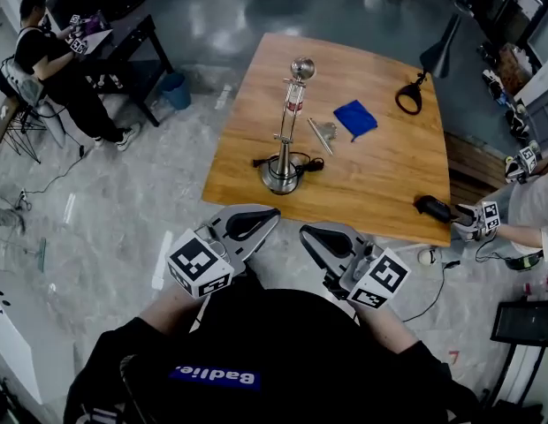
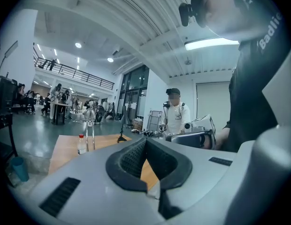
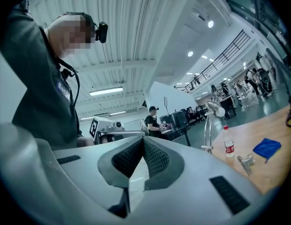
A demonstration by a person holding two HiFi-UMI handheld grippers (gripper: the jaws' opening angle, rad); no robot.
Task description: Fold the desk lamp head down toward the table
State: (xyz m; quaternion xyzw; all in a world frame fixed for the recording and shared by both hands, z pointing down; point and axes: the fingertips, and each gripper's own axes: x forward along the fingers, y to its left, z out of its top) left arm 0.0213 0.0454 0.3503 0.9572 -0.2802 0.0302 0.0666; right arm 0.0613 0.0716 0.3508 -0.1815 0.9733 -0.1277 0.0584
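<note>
lamp [image 1: 285,140], slim chrome, on wooden table [image 1: 380,184]

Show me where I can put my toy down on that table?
Biggest bare patch: the near right part of the wooden table, between the silver desk lamp and the black object at the right corner. The far edge up to the black lamp is bare too. Crowded: the middle, with water bottle, metal clip, blue cloth.

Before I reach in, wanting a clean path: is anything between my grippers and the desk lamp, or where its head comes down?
Nothing visible between the left gripper, the right gripper and the desk lamp: only bare table. A bottle stands by its stem; a metal clip and blue cloth lying to its right might catch the head.
</note>
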